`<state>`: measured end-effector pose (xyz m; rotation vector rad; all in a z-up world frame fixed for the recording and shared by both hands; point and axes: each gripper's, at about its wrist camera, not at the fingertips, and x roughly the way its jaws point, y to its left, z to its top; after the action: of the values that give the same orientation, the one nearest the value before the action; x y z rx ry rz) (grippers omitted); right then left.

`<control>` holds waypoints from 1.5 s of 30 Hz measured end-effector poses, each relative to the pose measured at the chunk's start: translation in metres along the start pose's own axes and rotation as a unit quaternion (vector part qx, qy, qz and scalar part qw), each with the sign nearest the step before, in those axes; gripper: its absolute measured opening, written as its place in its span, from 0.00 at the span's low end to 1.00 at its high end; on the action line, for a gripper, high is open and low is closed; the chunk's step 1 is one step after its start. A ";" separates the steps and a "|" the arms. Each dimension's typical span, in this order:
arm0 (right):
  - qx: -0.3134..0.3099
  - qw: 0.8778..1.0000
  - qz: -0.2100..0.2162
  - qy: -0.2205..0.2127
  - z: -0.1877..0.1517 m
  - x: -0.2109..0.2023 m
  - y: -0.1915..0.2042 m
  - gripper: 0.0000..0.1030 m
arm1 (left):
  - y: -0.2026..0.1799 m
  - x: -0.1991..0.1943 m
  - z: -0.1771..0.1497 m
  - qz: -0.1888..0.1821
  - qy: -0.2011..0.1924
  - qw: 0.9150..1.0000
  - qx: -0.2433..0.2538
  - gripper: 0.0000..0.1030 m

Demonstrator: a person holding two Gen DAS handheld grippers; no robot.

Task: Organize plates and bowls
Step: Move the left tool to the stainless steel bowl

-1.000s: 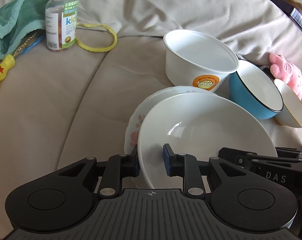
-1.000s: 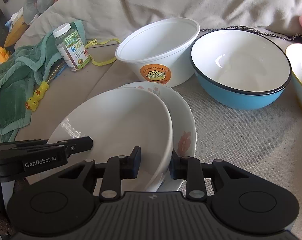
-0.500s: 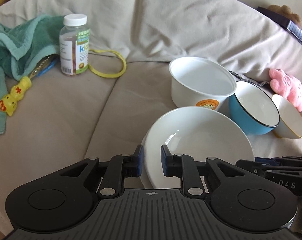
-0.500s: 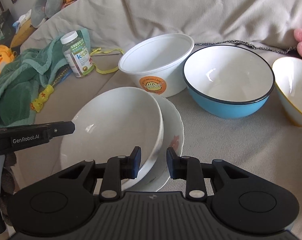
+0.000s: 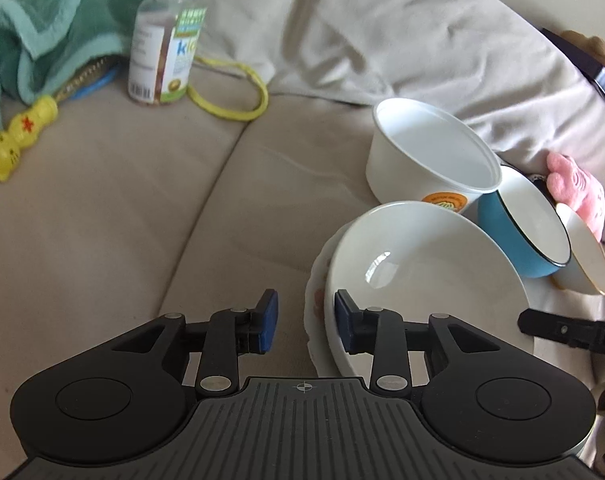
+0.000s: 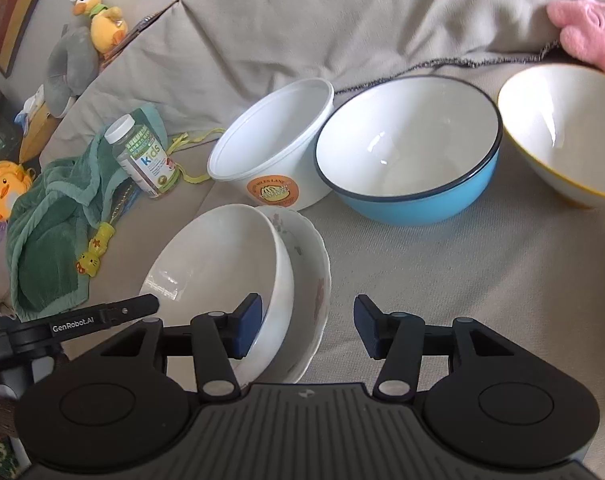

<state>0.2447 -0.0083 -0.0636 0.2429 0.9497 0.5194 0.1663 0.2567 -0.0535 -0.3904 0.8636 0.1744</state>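
Since the white bowl [image 6: 218, 272] now sits nested in the flowered plate [image 6: 308, 280] on the sofa [image 5: 102, 220], both sets of jaws have just been opening and grip nothing. The stack's rims stand between the right gripper [image 6: 308, 330] jaws, toward its left pad, and partly out past the left gripper [image 5: 304, 326] right pad, so the right looks better lined up.

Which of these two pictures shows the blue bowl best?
The right wrist view: the blue bowl sits whole there, its white inside and dark rim plain. In the left wrist view it appears small and edge-on, partly behind the white tub.
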 end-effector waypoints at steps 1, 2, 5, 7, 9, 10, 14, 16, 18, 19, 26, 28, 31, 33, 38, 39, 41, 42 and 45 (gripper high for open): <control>0.002 1.000 -0.001 0.004 0.000 0.005 0.000 0.50 | 0.002 0.005 0.001 -0.005 0.007 1.000 -0.005 0.37; 0.001 1.000 -0.001 0.009 -0.001 0.010 0.001 0.50 | 0.004 0.010 0.003 -0.013 0.015 1.000 -0.011 0.37; 0.004 1.000 0.002 0.024 -0.003 0.023 0.003 0.50 | 0.008 0.025 0.005 -0.042 0.041 0.998 -0.027 0.34; 0.008 0.999 0.010 0.037 -0.005 0.032 0.003 0.50 | 0.008 0.034 0.005 -0.065 0.057 0.996 -0.034 0.33; 0.013 0.998 0.025 0.052 -0.005 0.040 0.003 0.46 | 0.007 0.040 0.006 -0.073 0.068 0.994 -0.037 0.35; 0.013 0.998 0.024 0.059 -0.006 0.044 0.003 0.44 | 0.005 0.042 0.005 -0.069 0.074 0.994 -0.037 0.35; -0.031 0.998 0.008 0.058 -0.008 0.046 0.012 0.42 | 0.000 0.040 0.005 -0.059 0.080 0.994 -0.040 0.36; -0.026 0.998 0.006 0.058 -0.009 0.043 0.011 0.42 | -0.007 0.038 0.002 -0.055 0.083 0.994 -0.034 0.40; -0.023 0.998 0.004 0.055 -0.010 0.037 0.007 0.42 | -0.015 0.037 -0.002 -0.055 0.087 0.994 -0.027 0.43; -0.024 0.998 0.003 0.053 -0.011 0.033 0.004 0.42 | -0.020 0.036 -0.004 -0.057 0.090 0.994 -0.024 0.44; 0.009 0.999 -0.020 0.030 -0.030 -0.006 -0.037 0.42 | -0.068 0.043 -0.014 -0.097 0.110 0.989 0.005 0.44; 0.021 0.999 -0.028 0.023 -0.032 -0.016 -0.049 0.41 | -0.083 0.046 -0.015 -0.099 0.110 0.989 0.015 0.46; 0.030 0.999 -0.036 0.015 -0.032 -0.024 -0.063 0.41 | -0.099 0.050 -0.014 -0.104 0.112 0.988 0.022 0.46; 0.037 0.999 -0.038 0.008 -0.030 -0.027 -0.072 0.41 | -0.108 0.053 -0.014 -0.104 0.113 0.988 0.032 0.46; 0.038 0.998 -0.044 -0.004 -0.031 -0.031 -0.085 0.41 | -0.131 0.049 -0.017 -0.066 0.112 0.988 0.078 0.45; 0.031 0.998 -0.050 -0.010 -0.032 -0.035 -0.084 0.42 | -0.134 0.045 -0.017 -0.058 0.108 0.989 0.086 0.45; 0.015 0.998 -0.061 -0.018 -0.036 -0.043 -0.080 0.42 | -0.138 0.037 -0.018 -0.043 0.095 0.989 0.104 0.44; 0.005 0.997 -0.067 -0.025 -0.038 -0.048 -0.076 0.42 | -0.140 0.031 -0.017 -0.036 0.085 0.989 0.114 0.44; -0.031 0.995 -0.082 -0.051 -0.043 -0.069 -0.070 0.45 | -0.148 0.011 -0.017 -0.020 0.052 0.990 0.132 0.44</control>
<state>0.1992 -0.1053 -0.0685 0.1327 0.8456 0.3809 0.2067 0.1143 -0.0329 -0.1705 0.9667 0.0010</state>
